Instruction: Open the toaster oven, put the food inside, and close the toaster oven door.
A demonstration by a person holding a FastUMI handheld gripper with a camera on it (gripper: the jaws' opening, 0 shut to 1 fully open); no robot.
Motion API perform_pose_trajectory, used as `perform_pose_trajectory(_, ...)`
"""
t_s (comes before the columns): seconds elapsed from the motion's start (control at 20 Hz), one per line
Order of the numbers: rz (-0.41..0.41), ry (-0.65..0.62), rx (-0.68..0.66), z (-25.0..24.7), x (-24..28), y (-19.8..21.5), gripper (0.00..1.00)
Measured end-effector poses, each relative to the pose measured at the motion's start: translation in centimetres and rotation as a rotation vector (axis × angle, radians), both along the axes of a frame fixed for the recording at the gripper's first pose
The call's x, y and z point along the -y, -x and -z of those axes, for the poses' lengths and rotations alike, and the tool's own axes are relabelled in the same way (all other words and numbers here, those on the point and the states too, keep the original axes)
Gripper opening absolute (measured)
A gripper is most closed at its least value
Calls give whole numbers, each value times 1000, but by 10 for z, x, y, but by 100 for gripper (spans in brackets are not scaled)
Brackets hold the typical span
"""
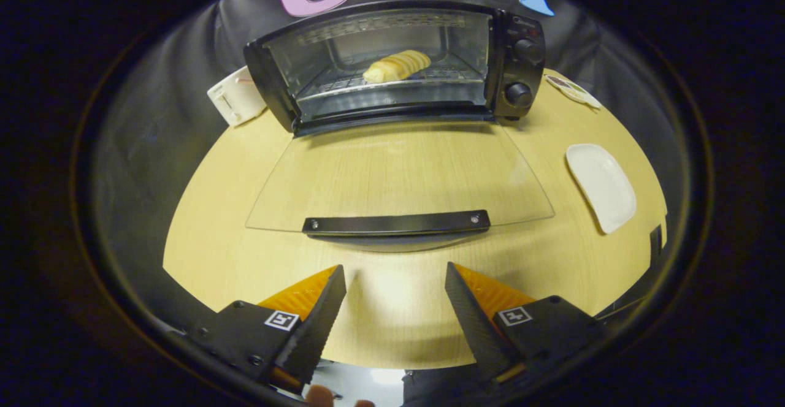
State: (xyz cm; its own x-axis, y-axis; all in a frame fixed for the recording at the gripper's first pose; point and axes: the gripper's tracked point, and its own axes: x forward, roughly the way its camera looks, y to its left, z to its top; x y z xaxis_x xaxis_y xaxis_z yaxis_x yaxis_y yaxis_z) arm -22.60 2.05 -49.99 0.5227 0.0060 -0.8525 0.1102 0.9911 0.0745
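Glass door (398, 177) lies folded flat before the toaster oven (398, 64), its handle (395, 223) nearest us. The bread (397, 65) sits inside, probably on the rack. Our gripper (395, 293) hangs spread and empty short of the handle, placed to lift it.

A staged test booth: toaster oven (392, 67) on wooden table (392, 309), cloth wall (172, 100) behind.

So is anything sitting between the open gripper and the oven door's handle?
Nothing visible. The gripper is open and holds nothing; bare table lies between its fingers and the door handle just ahead. The white plate sits off to one side.
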Motion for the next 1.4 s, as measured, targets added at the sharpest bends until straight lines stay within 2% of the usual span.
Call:
perform_pose_trajectory(0.35, -22, 84, -6, 3, 9, -14, 96)
perform_pose_trajectory(0.75, -22, 84, 1, -3, 9, -16, 96)
perform_pose_trajectory(1.05, -19, 98, 83, -35, 11, -25, 96)
perform_pose_trajectory(1.4, -44, 129, 192, -75, 20, -73, 96)
